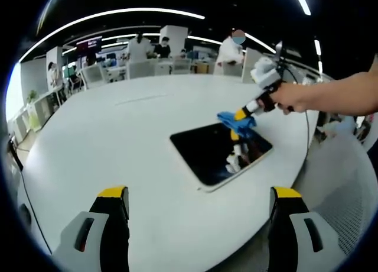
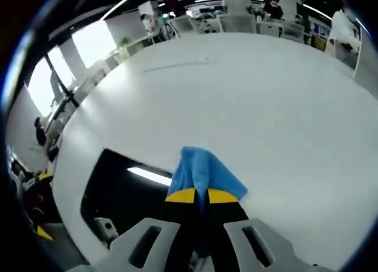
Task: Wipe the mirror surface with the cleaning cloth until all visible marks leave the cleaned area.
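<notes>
A dark rectangular mirror (image 1: 215,152) lies flat on the white round table (image 1: 118,142). In the left gripper view, my right gripper (image 1: 239,116) comes in from the right, held by a hand, shut on a blue cleaning cloth (image 1: 236,121) that rests on the mirror's far edge. My left gripper (image 1: 201,216) stands open over the table's near side, nothing between its jaws. In the right gripper view, the blue cloth (image 2: 204,171) is pinched between the yellow-tipped jaws of my right gripper (image 2: 201,196), over the edge of the mirror (image 2: 124,195), which reflects a ceiling light.
White chairs (image 1: 94,75) and desks stand beyond the table's far side, with several people (image 1: 230,47) behind them. A person's forearm (image 1: 336,94) reaches in from the right. A grey chair (image 1: 348,183) sits by the table's right edge.
</notes>
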The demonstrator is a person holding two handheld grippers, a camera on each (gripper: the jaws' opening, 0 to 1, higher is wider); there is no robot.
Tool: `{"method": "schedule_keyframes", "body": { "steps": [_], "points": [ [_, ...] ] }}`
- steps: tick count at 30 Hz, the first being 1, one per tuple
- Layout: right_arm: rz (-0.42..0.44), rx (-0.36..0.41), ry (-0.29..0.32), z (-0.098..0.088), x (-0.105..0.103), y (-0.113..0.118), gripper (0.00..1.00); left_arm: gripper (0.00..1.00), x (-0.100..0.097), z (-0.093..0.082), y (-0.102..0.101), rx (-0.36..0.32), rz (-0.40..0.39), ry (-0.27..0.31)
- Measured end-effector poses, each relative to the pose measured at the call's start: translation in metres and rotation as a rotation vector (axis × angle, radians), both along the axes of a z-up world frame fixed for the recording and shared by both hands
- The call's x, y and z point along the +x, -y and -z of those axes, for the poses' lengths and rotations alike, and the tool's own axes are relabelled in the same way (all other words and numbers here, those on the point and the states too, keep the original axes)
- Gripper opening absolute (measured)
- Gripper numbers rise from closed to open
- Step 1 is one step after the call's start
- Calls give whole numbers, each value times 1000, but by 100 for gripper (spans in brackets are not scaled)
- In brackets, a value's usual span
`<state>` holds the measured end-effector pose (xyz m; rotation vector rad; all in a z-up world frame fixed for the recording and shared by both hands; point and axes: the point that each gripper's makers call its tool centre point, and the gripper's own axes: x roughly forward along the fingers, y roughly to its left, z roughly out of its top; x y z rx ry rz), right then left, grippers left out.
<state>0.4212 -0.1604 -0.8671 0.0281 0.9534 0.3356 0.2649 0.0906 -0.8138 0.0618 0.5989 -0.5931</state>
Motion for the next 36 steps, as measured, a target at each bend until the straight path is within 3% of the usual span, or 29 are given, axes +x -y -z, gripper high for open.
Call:
{"method": "schedule_keyframes", "body": {
  "steps": [13,14,16,19,29,36],
  "points": [
    [-4,8,18,-1,6,1,0,99,0,0,0,8,0,0],
    [0,12,16,-2,4,0,0,99,0,0,0,9,1,1],
    [-29,-13,77,-12,9,1,0,99,0,0,-1,9,-1,2],
    [-8,11,80,-23,7,4,0,99,0,-1,-2,10,-6,5],
    [45,31,134,-62,13,40,1,99,0,0,-1,10,-4,4],
    [110,46,106,-56,5,68,1,99,0,0,-1,9,0,-2]
  ]
}}
